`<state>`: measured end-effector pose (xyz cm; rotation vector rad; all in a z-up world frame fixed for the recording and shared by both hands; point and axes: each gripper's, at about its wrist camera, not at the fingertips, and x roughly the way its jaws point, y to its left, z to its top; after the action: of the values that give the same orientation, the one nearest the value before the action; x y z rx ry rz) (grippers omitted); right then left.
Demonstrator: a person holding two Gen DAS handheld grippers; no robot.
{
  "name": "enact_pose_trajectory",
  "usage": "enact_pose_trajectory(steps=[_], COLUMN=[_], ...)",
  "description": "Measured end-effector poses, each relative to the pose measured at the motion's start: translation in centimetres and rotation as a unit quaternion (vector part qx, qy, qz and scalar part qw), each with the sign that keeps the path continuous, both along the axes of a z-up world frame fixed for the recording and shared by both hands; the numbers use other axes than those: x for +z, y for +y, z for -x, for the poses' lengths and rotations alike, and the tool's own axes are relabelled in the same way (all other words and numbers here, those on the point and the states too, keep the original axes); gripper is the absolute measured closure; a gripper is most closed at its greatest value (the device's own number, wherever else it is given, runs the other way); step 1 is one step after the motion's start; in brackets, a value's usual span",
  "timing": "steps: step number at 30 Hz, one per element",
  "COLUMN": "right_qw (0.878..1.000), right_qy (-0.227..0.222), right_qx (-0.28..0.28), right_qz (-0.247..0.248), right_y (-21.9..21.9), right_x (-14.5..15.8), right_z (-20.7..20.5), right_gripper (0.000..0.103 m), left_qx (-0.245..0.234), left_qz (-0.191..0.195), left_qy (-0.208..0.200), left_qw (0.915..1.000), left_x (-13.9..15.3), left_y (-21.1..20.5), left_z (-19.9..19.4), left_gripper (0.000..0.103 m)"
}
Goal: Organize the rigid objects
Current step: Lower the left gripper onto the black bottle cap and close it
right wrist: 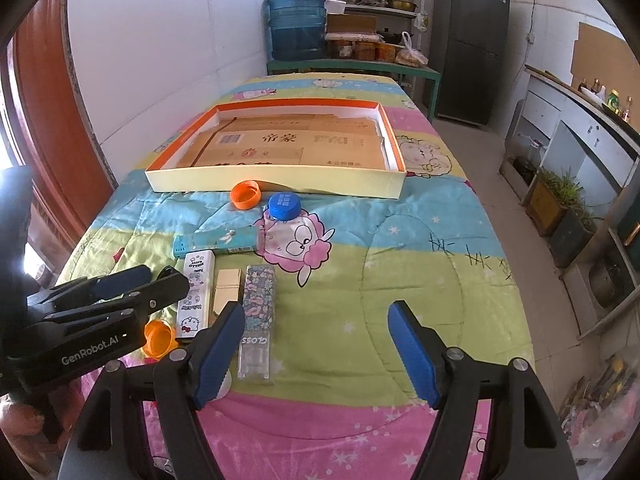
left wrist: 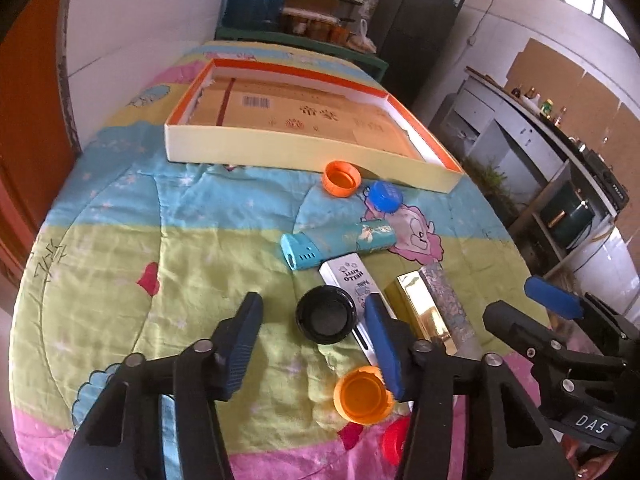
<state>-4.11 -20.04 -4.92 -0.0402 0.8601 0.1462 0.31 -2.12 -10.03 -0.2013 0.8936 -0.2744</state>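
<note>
In the left wrist view my left gripper stands open around a black cap on the quilt; both pads are clear of it. Beside it lie a white Hello Kitty box, a gold box and a floral box. A teal box, a blue cap and an orange cap lie farther off. Another orange cap sits under the right finger. My right gripper is open with nothing between its pads, just right of the floral box.
A shallow cardboard tray with an orange rim lies across the far half of the table. A red cap lies near the front edge. A water jug, shelves and a fridge stand behind; a counter runs along the right.
</note>
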Motion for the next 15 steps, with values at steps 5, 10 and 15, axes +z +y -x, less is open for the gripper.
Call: enact_pose_trajectory(steps=[5,10,15], right_qw=[1.000,0.999,0.998], right_qy=[0.008,0.016,0.026], right_qx=[0.014,0.038,0.052], right_qz=[-0.008,-0.007,-0.008], right_y=[0.3,0.8,1.2], right_x=[-0.4,-0.7,-1.1], right_z=[0.1,0.5,0.7], right_gripper=[0.036,0.044,0.048], left_qx=[-0.013,-0.014,-0.001], left_qz=[0.023,0.012,0.000], left_qy=[-0.001,-0.017,-0.044], left_qw=[0.9997,0.9997,0.9991], left_x=[-0.2,0.3,1.5], left_y=[-0.1,-0.2,0.3], left_z=[0.0,0.8,1.5], left_gripper=[0.072,0.073,0.073])
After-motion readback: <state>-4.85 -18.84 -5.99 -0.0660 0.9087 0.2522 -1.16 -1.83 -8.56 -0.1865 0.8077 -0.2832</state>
